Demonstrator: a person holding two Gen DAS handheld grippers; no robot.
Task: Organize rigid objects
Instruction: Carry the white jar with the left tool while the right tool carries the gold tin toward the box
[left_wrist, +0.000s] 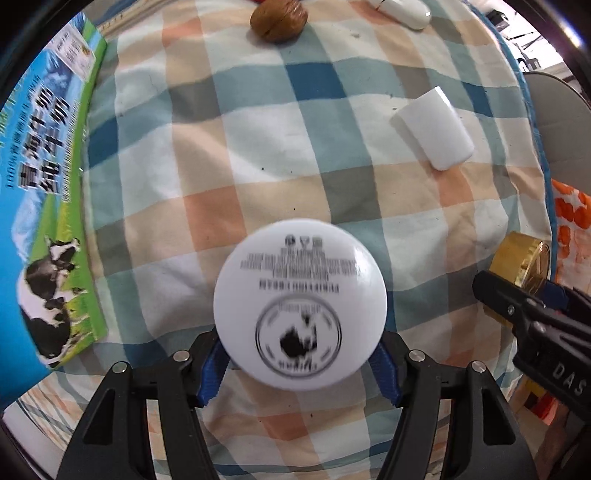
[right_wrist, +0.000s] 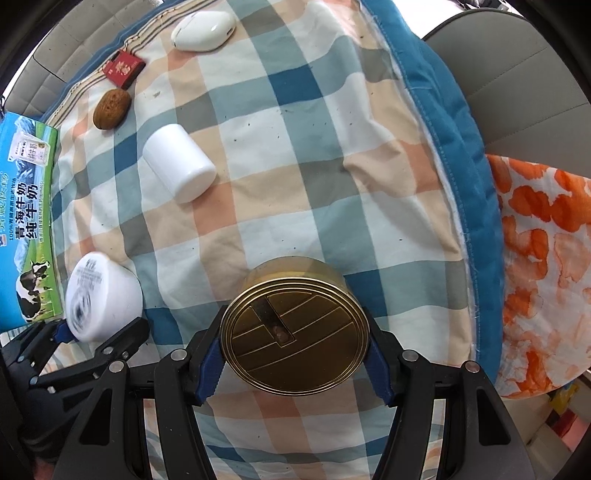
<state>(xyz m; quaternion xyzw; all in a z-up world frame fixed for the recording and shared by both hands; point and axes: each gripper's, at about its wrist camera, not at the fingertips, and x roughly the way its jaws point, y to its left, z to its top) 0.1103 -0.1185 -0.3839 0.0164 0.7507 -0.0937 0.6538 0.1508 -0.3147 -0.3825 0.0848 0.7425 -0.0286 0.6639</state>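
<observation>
Seen from above, the checked cloth (right_wrist: 295, 177) fills nearly everything, spread over what I take to be a table with a blue quilted border (right_wrist: 450, 155); I use it as my landmark. Along its left edge lies the milk carton (left_wrist: 48, 206), long axis running up the edge.

My left jaws (left_wrist: 301, 354) point straight down, blue pads pressed on either side of a white round jar (left_wrist: 300, 308), its printed face turned up at my camera. It sits in my grip over the near-left part of the cloth. My right jaws (right_wrist: 295, 350) are likewise clamped on a gold round tin (right_wrist: 295, 334), flat embossed lid facing up, over the cloth's near-middle. Whether either piece is lifted clear or resting on the cloth, I cannot tell.

Out on the cloth, a white cylindrical bottle (right_wrist: 179, 162) lies on its side, long axis slanting from far-left to near-right. It is ahead of both grips; from the right camera it lies up and left, roughly above the jar, so I judge my left hand the nearer. Both hands are full, though, so each must set down its load first.

Smaller things sit at the cloth's far-left corner: a white mouse (right_wrist: 203, 29), a walnut (right_wrist: 112, 109), a small red box (right_wrist: 123, 68).
</observation>
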